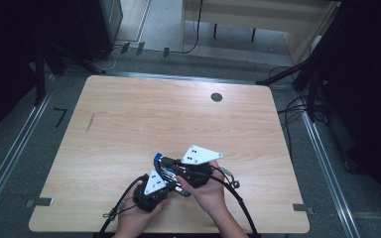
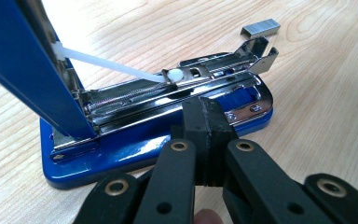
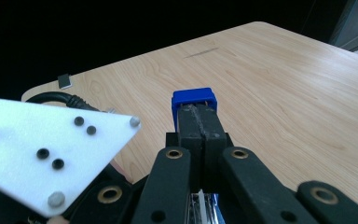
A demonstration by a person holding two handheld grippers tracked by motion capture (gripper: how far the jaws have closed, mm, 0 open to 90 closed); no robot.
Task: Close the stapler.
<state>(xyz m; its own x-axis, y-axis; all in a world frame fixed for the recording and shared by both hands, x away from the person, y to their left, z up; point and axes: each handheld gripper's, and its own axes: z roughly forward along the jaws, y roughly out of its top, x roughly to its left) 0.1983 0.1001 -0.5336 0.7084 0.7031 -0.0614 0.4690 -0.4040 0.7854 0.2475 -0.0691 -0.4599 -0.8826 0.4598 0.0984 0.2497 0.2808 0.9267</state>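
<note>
A blue stapler (image 1: 162, 167) lies open near the table's front edge, its base (image 2: 121, 154) flat on the wood and the chrome magazine (image 2: 135, 95) bare. The blue lid (image 2: 28, 60) stands steeply up. My right gripper (image 3: 200, 116) is shut along that lid, whose blue tip (image 3: 193, 97) pokes out beyond the pads. My left gripper (image 2: 204, 112) is shut with its pads together, its tip right at the stapler's near side; nothing shows between them. A short strip of staples (image 2: 261, 29) lies on the table past the stapler's nose.
The wooden table (image 1: 178, 114) has a round cable hole (image 1: 217, 97) at the back right. Both hands sit close together at the front edge, cables trailing off it. The left gripper's white plate (image 3: 42, 144) shows beside my right jaws.
</note>
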